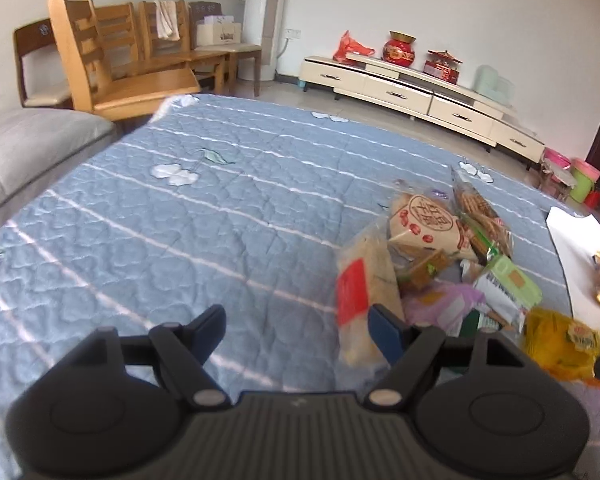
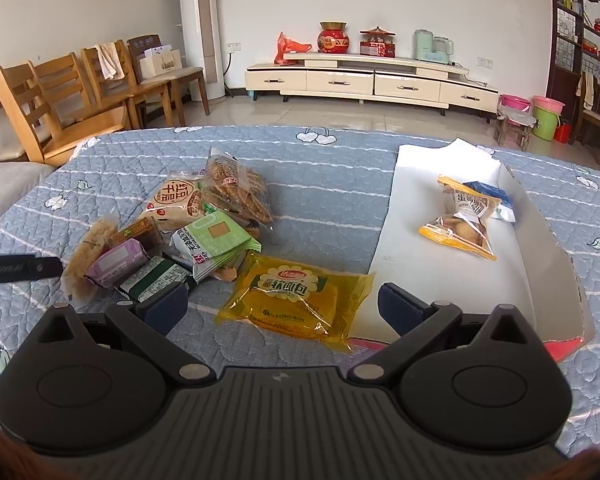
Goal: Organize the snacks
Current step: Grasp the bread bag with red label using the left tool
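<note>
- Yellow plastic: soft bread pack (image 2: 296, 296) lying flat on the blue quilt (image 2: 332, 200), just ahead of the right gripper (image 2: 282, 306), between its spread fingers and touching the near-left corner of the white box (image 2: 388, 216).
- Right gripper gaping wide, carrying nothing; likely lining up on that yellow pack.
- Judging handling: light, squashy, slick film; crushing easily under a hard pinch. Better taking hold across the short side of the body or at the crimped end seal, with a gentle squeeze.
- Sitting already inside the box: clear bag of small cakes (image 2: 462, 220) with orange ends, plus a blue-and-white pack (image 2: 496, 200) behind it, partly hidden.
- Remaining pile (image 2: 172, 240) lying left of the yellow pack: round-logo biscuit pack (image 2: 176, 200), clear bag of waffle biscuits (image 2: 236, 188), green-and-white packs (image 2: 216, 244), purple pack (image 2: 118, 260), dark green pack (image 2: 156, 280). Overlapping, so probably shifting when one gets pulled.
- Left gripper (image 1: 296, 328) also spread wide and empty, hovering low over the quilt at the pile's left edge; its right finger sitting just beside a long rice-cracker pack (image 1: 364, 292) with a red label.
- Judging that one: stiff but brittle inside, crinkly wrap; safest gripping mid-length across the narrow width, lightly.
- Quilt being soft, fingers likely sinking in a little when scooping under flat packs.
</note>
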### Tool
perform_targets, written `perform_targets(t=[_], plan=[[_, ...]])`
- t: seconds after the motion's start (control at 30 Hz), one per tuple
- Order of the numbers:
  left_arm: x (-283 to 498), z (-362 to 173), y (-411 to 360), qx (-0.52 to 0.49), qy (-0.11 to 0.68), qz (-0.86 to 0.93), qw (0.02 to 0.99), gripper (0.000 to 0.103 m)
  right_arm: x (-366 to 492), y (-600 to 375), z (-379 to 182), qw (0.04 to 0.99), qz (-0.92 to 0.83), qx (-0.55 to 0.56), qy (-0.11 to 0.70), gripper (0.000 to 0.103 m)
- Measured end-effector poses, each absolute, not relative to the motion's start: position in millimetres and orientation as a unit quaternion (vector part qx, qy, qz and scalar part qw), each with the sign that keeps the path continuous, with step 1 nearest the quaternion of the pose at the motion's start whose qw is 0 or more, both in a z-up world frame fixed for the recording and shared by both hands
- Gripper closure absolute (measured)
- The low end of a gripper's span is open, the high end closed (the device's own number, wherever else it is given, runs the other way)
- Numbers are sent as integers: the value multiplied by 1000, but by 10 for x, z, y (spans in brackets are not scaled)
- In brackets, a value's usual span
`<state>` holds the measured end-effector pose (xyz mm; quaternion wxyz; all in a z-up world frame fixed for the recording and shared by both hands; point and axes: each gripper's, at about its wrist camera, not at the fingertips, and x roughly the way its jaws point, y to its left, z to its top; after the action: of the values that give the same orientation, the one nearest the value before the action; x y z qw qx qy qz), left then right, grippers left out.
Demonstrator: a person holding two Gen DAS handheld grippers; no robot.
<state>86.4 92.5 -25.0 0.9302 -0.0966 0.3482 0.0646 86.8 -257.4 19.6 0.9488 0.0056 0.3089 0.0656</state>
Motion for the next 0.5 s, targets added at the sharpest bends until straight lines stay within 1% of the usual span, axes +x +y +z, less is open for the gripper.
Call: perform_targets(t=[0.23,0.33,0.43,0.5], plan=[[1113,-302,900,-128,358,27,925,24,912,-2579,143,948,67,4,312,0],[1200,-404,835,-119,372,16,920,24,934,-2599,119,947,65,8,313,0],[1255,-491,888,-137,374,27,917,24,954,-2621,107,947,63,9,314,0],[1273,-519,918,-124,371,39,920,34,959,-2629,104,947,61,7,314,0]])
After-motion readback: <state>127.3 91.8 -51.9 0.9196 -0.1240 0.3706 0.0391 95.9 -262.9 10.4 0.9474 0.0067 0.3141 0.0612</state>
